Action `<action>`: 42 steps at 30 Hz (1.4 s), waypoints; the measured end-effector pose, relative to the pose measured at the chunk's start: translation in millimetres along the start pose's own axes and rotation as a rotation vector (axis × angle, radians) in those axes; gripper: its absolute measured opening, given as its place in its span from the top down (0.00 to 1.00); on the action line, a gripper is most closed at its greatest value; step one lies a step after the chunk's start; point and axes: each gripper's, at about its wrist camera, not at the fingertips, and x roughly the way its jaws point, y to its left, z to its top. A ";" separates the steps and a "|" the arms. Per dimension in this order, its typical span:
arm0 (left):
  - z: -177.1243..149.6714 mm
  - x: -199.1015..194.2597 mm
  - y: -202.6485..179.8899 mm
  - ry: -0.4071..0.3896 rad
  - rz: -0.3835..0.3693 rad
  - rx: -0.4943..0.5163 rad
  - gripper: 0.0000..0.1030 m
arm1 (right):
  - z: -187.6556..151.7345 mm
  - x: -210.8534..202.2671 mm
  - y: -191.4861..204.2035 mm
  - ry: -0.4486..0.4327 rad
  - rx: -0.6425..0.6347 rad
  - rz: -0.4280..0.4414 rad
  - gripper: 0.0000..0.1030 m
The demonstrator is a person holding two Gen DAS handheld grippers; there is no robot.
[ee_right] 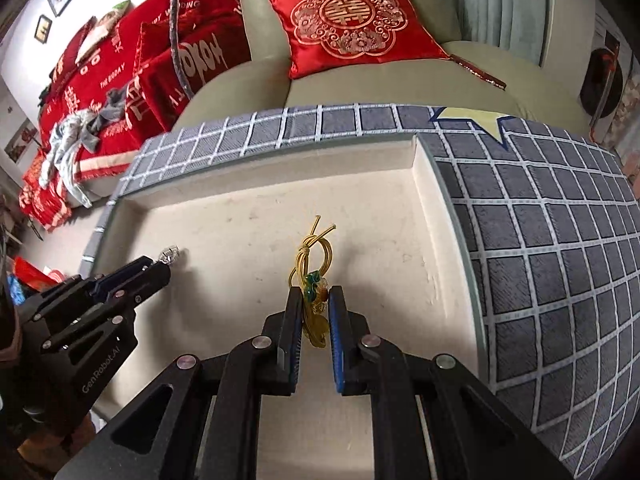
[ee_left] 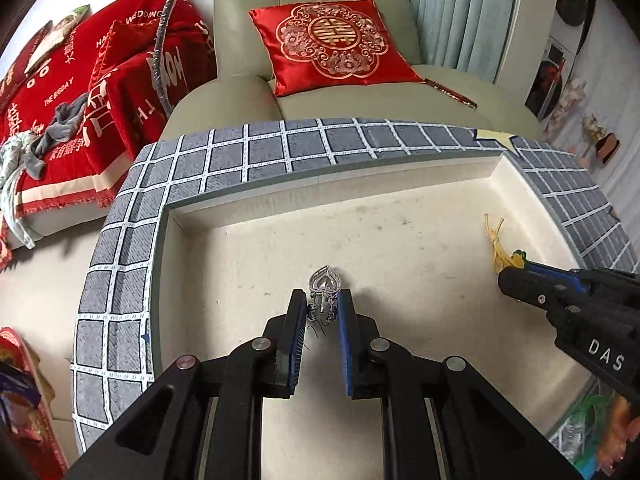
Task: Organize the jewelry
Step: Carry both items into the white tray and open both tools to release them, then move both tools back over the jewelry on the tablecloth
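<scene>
Left tongs [ee_left: 323, 312] pinch a silver pendant [ee_left: 325, 282]; right tongs [ee_right: 314, 306] clamp a yellow-corded charm [ee_right: 314, 280]. Either could slip, I reckon, being gripped so thinly over the tray [ee_left: 400, 240]

Two grippers [ee_left: 323, 304] [ee_right: 315, 300], one silver pendant [ee_left: 325, 280], one yellow-corded charm [ee_right: 310, 264], one cream tray [ee_left: 400, 208], one red embroidered cushion [ee_left: 336, 40], one armchair [ee_left: 240, 92]

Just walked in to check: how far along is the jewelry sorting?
Done: nothing visibly put away; the cream tray is bare. In hand: the left gripper is shut on a silver pendant, the right gripper on a yellow cord charm. Left: setting both down.
</scene>
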 end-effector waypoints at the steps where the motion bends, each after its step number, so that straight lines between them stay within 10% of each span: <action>1: -0.7 1.8 -1.6 0.005 0.009 0.006 0.71 | -1.1 2.3 0.7 0.004 -0.005 -0.004 0.87; 8: 0.5 1.0 -6.3 0.011 0.039 0.024 0.71 | -3.0 6.1 1.2 0.005 -0.016 -0.013 0.85; 10: 1.0 0.4 -7.3 0.013 0.045 0.031 0.71 | -2.8 4.4 1.4 0.009 -0.016 -0.002 0.74; 12: 0.3 -0.5 -7.6 0.012 0.050 0.032 0.70 | -2.9 1.7 -0.3 0.009 0.000 0.011 0.40; 30: -0.5 -25.5 -7.5 -0.027 0.020 0.005 0.69 | -14.2 -47.5 -20.9 -0.069 0.162 0.107 0.38; 32: -1.6 -31.8 -7.7 -0.027 0.014 -0.002 0.05 | -20.3 -53.1 -22.3 -0.077 0.177 0.121 0.32; 42: -13.8 -92.0 -9.0 -0.166 0.050 0.041 0.00 | -46.9 -90.7 -21.5 -0.112 0.138 0.076 0.22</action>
